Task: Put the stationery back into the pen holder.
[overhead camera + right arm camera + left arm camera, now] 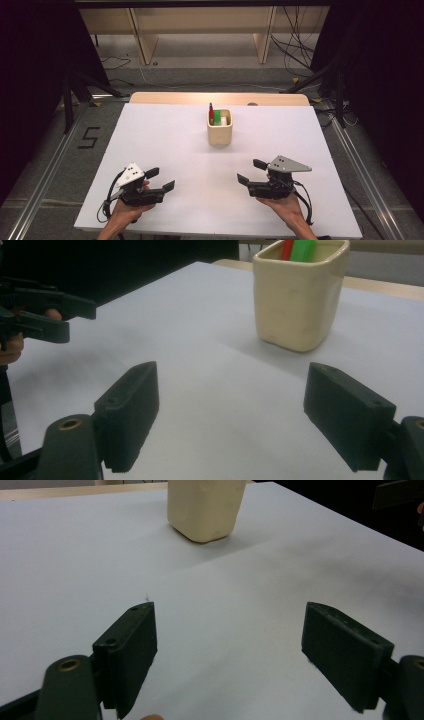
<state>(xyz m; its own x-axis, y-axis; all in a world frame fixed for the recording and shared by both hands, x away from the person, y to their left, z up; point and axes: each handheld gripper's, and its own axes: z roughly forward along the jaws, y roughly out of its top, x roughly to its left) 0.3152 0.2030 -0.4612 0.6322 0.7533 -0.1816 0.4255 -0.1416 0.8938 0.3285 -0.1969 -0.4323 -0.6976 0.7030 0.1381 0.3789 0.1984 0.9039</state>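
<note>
Resting on table (165, 145) | two claws: left claw (163, 179) spread, right claw (251, 170) spread, both empty | one cream cup (220, 131)

A cream, square-sided cup (220, 131) with rounded corners stands upright on the white bench (165, 145), near its far edge. Inside the cup, a red pen (211, 113) stands on end beside a green block (220, 118).

One marking was legible: a black numeral "5" (88, 138) on the grey floor (60, 145), left of frame.
</note>
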